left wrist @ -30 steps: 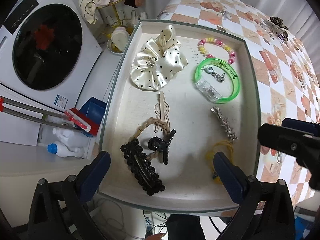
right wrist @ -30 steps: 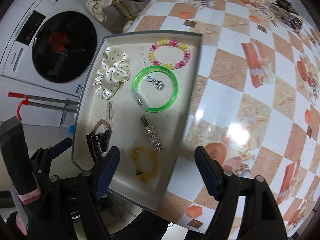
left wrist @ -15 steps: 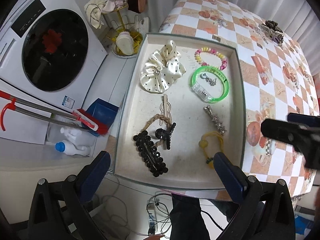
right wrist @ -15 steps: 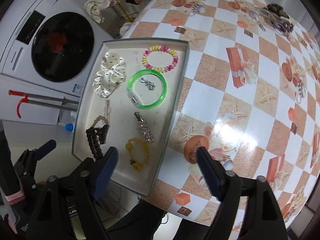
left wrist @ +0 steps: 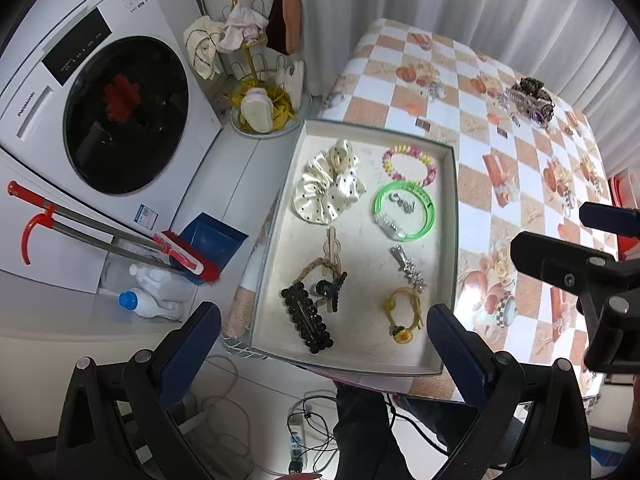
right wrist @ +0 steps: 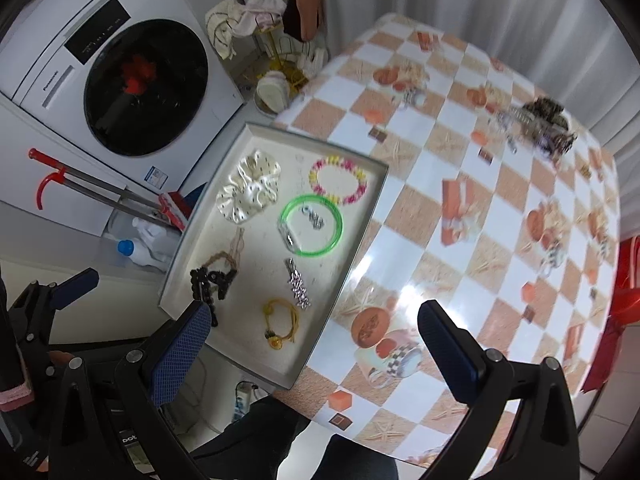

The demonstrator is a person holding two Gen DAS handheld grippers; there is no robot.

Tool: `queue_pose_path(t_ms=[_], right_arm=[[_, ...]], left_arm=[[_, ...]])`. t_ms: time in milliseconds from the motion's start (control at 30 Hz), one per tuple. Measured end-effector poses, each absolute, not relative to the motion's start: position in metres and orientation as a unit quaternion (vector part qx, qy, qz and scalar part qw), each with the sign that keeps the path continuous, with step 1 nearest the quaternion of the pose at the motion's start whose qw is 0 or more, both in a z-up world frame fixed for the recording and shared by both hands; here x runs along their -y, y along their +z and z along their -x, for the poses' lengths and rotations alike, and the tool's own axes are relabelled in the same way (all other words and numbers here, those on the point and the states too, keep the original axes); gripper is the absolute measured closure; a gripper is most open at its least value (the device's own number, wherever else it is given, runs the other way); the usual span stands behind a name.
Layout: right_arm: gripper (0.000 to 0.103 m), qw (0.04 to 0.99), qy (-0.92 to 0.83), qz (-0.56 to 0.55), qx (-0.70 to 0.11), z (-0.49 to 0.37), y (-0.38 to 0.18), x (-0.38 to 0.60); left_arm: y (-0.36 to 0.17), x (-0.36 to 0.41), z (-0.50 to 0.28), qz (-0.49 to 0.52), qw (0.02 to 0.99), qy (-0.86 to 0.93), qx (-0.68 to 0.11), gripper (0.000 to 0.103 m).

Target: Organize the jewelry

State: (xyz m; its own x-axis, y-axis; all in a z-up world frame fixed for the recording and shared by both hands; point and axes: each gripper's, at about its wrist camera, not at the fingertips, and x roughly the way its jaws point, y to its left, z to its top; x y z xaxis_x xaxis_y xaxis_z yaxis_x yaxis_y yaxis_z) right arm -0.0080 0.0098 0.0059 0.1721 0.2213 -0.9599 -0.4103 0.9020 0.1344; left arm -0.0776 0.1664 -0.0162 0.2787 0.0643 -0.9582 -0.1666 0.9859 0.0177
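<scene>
Green bangle [left wrist: 404,211] in the tray [left wrist: 451,216] looks stiff and slick; pinch its rim. Left gripper [left wrist: 324,340] and right gripper [right wrist: 314,340] gape, empty

Far jewelry pile [right wrist: 540,126] blurred

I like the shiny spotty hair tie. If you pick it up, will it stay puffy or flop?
The spotted scrunchie would probably flop and sag, since its ruffled fabric looks soft. Its satin sheen suggests it could slip. It looks light and likely won't roll, lying flat in the tray.
</scene>
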Motion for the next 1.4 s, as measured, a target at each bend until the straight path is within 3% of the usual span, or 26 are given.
queue_pose_path(t_ms=[467, 1400], right_arm=[[0.000, 0.786, 0.187, 0.124, -0.576, 0.012, 0.049, -0.010], [0.000, 0.793, 0.184, 0.146, -0.563, 0.015, 0.061, -0.020]], left_arm=[[0.027, -0.175, 0.089, 0.045, 0.804, 0.078, -0.588, 0.000], [0.036, -0.176, 0.093, 0.047, 0.803, 0.077, -0.590, 0.000]])
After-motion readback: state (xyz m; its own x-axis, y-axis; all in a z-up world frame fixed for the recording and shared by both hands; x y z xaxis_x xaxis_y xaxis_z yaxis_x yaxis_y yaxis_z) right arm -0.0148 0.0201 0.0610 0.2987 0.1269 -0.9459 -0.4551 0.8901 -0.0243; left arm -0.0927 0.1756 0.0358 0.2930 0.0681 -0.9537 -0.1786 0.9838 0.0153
